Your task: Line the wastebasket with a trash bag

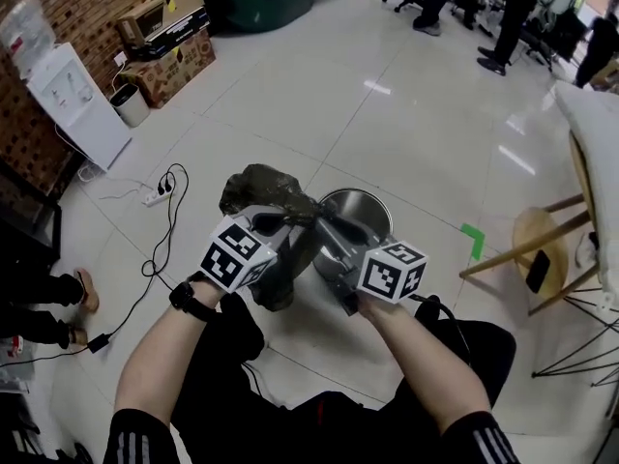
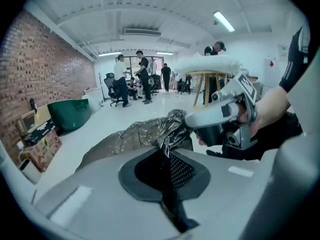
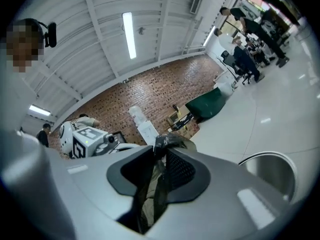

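The bag (image 1: 274, 201) hangs in a crumpled wad just left of the wastebasket (image 1: 360, 192), which stands unlined on the floor (image 1: 319, 104). My left fingers (image 2: 183, 172) are clamped on a twist of film. My right fingers (image 3: 183, 172) stand slightly apart, film only threaded between them. I fear that strand slipping free, or the thin film tearing if I tug.
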A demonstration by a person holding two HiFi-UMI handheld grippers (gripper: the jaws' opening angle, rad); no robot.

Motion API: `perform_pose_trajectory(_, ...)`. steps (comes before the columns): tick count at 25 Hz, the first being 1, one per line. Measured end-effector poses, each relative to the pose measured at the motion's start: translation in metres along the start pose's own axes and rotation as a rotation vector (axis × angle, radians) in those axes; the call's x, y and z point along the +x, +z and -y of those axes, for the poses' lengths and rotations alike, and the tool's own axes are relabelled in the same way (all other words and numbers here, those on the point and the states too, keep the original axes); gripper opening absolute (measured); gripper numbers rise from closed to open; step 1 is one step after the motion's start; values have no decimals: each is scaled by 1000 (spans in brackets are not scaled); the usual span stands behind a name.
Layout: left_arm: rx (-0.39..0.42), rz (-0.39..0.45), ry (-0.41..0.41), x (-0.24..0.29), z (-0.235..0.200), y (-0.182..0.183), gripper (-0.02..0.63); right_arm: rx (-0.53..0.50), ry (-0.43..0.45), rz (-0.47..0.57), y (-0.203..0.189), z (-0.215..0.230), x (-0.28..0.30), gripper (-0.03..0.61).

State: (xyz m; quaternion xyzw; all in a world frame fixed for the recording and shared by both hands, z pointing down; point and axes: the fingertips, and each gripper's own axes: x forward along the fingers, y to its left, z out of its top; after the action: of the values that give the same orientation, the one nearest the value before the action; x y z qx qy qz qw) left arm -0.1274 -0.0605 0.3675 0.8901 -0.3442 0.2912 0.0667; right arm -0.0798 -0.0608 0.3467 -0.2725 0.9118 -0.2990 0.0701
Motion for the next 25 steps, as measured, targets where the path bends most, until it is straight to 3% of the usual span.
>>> perform_pose_trajectory(4,-36,53,-117,23,13,41,5,-127,-79,-6,17,20,-35,162)
perform_pose_trajectory(10,-61,149,-211,46,26,90,5,-368,-229,9,51,49,-95,229)
perform_pose_trajectory(12,-88,196,-250,53,33,107,4,-353,-226,-10,52,62,-107,273)
perform_pose_trajectory(15,-112,214,-281,67,37,122,4,-228,-171,-41,41,68,-110,327)
perform_pose_trajectory(19,-155,224,-337,90,50,133,3,-130,-133,-110,22,75,-108,347)
perform_pose_trajectory(20,-171,231,-361,96,53,136,3,-133,-140,-129,19,80,-107,327)
perform_pose_trajectory(23,-220,239,-436,110,58,139,2,-126,-219,-89,35,103,-113,5)
perform_pose_trajectory(25,-277,236,-473,117,50,136,2,-115,-272,-71,49,120,-119,5)
